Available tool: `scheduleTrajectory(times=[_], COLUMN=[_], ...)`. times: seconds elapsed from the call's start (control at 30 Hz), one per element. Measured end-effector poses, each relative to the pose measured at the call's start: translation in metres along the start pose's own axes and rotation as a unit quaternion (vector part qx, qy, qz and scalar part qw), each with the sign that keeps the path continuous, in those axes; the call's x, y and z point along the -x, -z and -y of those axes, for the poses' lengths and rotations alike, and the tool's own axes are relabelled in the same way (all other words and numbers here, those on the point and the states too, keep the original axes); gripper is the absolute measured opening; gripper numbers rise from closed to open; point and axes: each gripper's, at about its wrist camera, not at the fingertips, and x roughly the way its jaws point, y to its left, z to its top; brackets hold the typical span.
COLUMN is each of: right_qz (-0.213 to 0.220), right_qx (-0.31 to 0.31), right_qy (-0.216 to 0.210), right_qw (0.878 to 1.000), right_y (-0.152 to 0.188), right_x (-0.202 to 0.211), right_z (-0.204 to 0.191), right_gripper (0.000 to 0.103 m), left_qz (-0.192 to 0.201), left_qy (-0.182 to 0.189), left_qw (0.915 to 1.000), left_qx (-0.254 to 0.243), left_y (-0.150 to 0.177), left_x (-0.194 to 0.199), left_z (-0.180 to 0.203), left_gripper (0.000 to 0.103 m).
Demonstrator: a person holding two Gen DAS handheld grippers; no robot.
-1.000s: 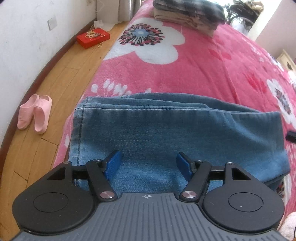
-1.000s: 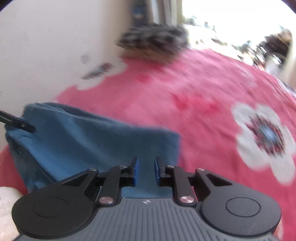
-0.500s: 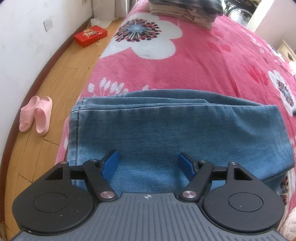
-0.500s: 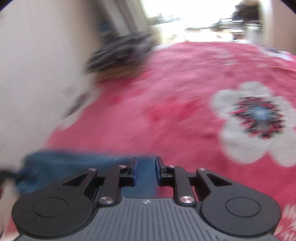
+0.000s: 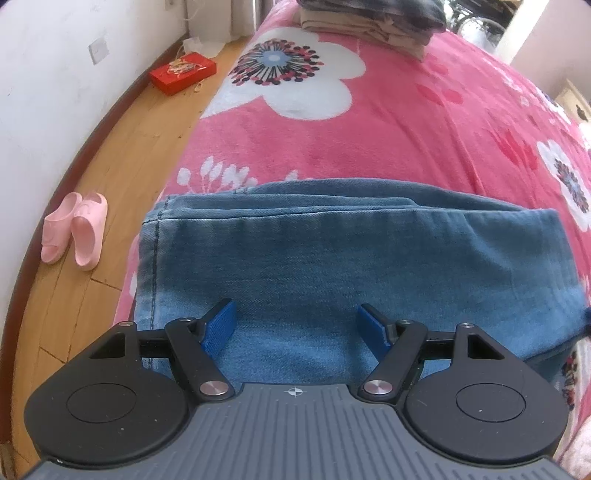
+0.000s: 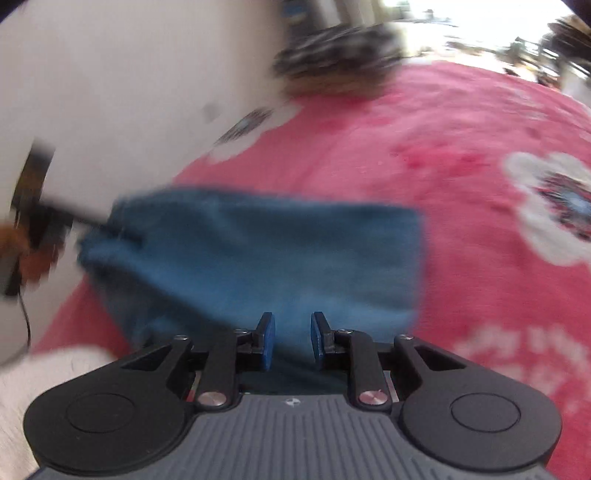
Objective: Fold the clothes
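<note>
Between the blue fingers (image 5: 221, 325) of our left gripper (image 5: 298, 324) we see only denim, and the fingers stand wide apart, holding nothing. They hang just over the near part of the folded jeans (image 5: 351, 258). Our right gripper (image 6: 293, 339) has its fingers (image 6: 266, 339) closer together with a small gap left, and nothing is pinched in that gap. That view is blurry, but the jeans (image 6: 258, 258) show in front of it too. The jeans lie flat in a wide folded band near the left edge of the bed (image 5: 388, 122), on the pink blanket with big white flowers. At the far end of the bed sits a pile of folded clothes (image 5: 369, 18). Off the left edge, on the wood floor (image 5: 122, 147), we see pink slippers (image 5: 74, 229) and, farther away by the wall, a red box (image 5: 183, 72).
</note>
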Motion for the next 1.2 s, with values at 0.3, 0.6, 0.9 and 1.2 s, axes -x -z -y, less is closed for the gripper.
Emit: scheduleTrajectory(times=[0.3,0.6,0.9,1.2], right_qz=[0.005,-0.03,0.028,-0.001], right_qx=[-0.077,-0.032,-0.148,-0.325], right_qy=[0.036,0.074,0.03,-0.071], right_qw=[0.996,0.996,0.988,0.943], right_y=[0.003,0.0,-0.011,-0.007], right_x=[0.016,-0.024,0.025,-0.027], right_z=[-0.002,-0.029,0.038,0.154], right_gripper=[0.02,0.028,0.051,0.052], left_qz=[0.01,0.019,0.066,0.024], left_qy=[-0.001,-0.01,-0.022,-0.024], left_qw=[0.9995,0.9998,0.9956,0.9968], left_qx=[0.03,0.0,-0.064,-0.072], left_y=[0.006,0.026,0.012,0.005], left_x=[0.025,0.032,0.06,0.018], left_z=[-0.025,-0.024,-0.001,0.02], left_gripper=[0.073,0.073,0.073,0.073])
